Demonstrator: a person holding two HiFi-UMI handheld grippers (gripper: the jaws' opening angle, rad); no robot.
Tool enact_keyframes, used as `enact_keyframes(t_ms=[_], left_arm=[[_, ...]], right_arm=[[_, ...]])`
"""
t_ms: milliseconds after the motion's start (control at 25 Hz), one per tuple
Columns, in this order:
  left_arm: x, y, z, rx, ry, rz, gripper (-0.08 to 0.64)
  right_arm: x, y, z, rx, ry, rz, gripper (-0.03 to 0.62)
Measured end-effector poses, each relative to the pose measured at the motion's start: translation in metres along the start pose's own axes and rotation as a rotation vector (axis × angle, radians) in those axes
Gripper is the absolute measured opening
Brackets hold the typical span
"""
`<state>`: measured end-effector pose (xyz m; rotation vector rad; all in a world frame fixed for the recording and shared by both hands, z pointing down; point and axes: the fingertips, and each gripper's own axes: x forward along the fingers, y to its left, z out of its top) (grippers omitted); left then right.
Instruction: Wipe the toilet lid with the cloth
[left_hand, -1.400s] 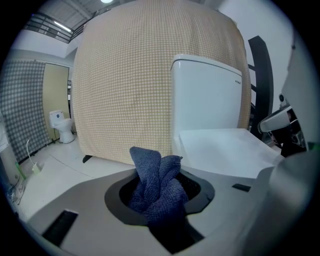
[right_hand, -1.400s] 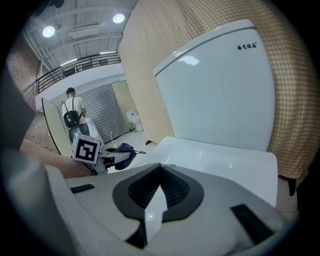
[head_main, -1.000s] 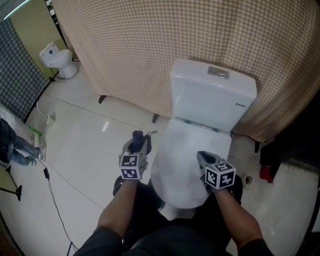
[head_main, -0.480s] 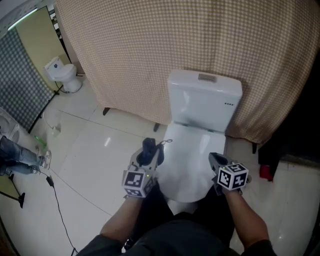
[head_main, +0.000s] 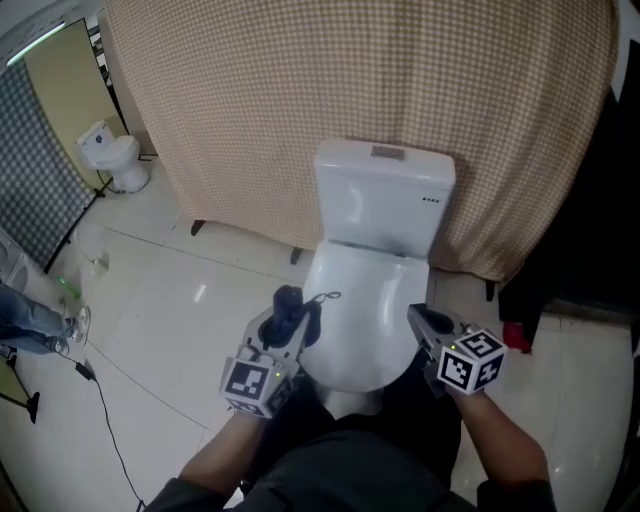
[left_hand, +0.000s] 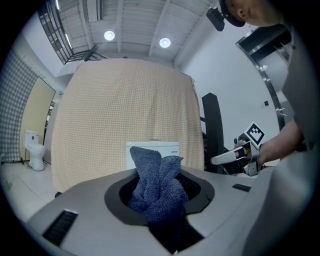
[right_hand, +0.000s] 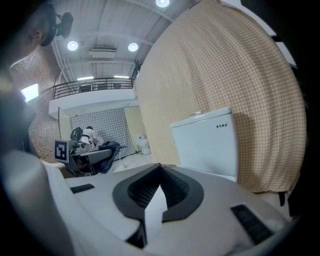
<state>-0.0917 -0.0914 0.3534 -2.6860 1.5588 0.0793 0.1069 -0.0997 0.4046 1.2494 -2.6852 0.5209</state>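
The white toilet (head_main: 362, 300) stands with its lid (head_main: 365, 320) down, the tank (head_main: 385, 195) behind it. A dark blue cloth (head_main: 290, 308) is bunched in my left gripper (head_main: 288, 318), which is shut on it and held at the lid's left edge. In the left gripper view the cloth (left_hand: 157, 187) fills the jaws of that gripper (left_hand: 159, 175), with the tank (left_hand: 152, 147) beyond. My right gripper (head_main: 420, 318) hovers by the lid's right side and holds nothing. In its own view the right gripper (right_hand: 159, 172) shows a narrow gap between its jaws.
A beige checked curtain (head_main: 330, 90) hangs behind the toilet. A second small toilet (head_main: 110, 155) stands at the far left on the glossy tiled floor (head_main: 150, 310). A black cable (head_main: 100, 390) runs over the floor on the left. A red object (head_main: 515, 335) sits right of the toilet.
My left gripper with the cloth has come in from the floor side to the lid's left edge. The right gripper keeps its place by the lid's right side.
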Motion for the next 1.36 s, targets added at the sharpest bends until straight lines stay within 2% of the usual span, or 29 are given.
enact_keyframes(t_ms=[240,560,760,1000,1360], left_arm=[[-0.010,-0.028,0.013,-0.027,0.008,-0.047,0.124],[-0.011,-0.022,0.032,-0.019,-0.020,-0.077,0.124],[-0.005,-0.014,0.035,-0.042,-0.039,-0.073,0.124],[-0.001,-0.024,0.037,-0.032,-0.044,-0.107,0.124],[-0.001,-0.020,0.041,-0.049,-0.049,-0.102,0.126]], right_arm=[[-0.031,0.029,0.026,-0.040,-0.063,0.058,0.005],[-0.027,0.037,0.038,-0.110,-0.091,0.108,0.003],[-0.018,0.030,0.043,-0.113,-0.075,0.090,0.003],[-0.014,0.025,0.046,-0.100,-0.086,0.090,0.003],[-0.009,0.024,0.045,-0.102,-0.064,0.085,0.003]])
